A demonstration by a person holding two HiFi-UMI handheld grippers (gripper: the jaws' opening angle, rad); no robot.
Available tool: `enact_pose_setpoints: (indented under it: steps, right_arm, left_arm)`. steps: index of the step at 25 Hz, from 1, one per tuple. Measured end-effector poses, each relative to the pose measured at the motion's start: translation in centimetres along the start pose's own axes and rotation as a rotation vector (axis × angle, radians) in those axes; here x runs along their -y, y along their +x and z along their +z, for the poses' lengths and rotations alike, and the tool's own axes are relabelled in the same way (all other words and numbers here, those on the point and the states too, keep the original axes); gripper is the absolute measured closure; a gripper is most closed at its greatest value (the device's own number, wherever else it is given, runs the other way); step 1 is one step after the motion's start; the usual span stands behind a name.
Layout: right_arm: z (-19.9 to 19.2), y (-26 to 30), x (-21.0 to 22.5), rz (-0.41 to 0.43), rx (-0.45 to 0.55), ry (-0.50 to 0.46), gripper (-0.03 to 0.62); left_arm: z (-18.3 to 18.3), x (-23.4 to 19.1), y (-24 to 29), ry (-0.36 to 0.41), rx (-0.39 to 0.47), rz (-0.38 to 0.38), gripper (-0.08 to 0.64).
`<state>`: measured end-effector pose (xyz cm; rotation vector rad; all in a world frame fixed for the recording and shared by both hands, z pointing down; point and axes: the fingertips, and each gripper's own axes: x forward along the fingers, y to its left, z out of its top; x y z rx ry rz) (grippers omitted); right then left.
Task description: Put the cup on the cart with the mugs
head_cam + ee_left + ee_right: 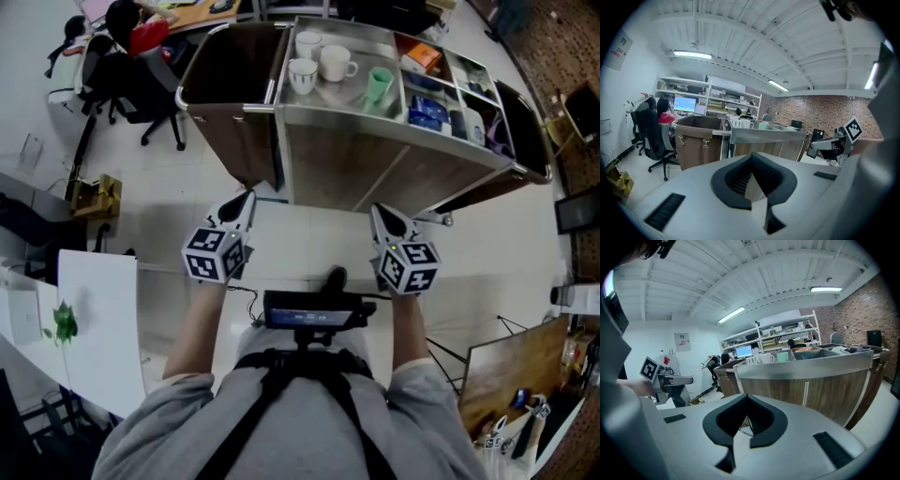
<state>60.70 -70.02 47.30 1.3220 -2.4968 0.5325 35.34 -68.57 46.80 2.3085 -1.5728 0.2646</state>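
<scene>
Clenched, empty left hand-held gripper and right hand-held gripper near cart. Green cup beside white mugs on cart top; clutter in side bins indistinct.

The head camera looks from above the person steeply down and forward, past the left tool and right tool, onto the top of the cart just ahead. Each tool camera sits low behind its own jaws and faces roughly level toward the cart's front wall, and the right one sees it nearer. All three views share the cart and its mugs. Each tool view also catches the other tool at its edge.
</scene>
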Motion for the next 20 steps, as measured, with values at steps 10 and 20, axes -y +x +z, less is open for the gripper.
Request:
enact_pose_setpoints:
  steps: [10, 20]
  right_arm:
    - [-1.1, -0.2, -0.9, 0.002, -0.019, -0.002, 0.588]
    - [-1.8, -0.4, -1.5, 0.014, -0.037, -0.005, 0.588]
  left_arm:
    - [-1.2, -0.3, -1.1, -0.003, -0.005, -0.002, 0.558]
    - [-2.3, 0.0, -1.7, -0.027, -0.018, -0.012, 0.558]
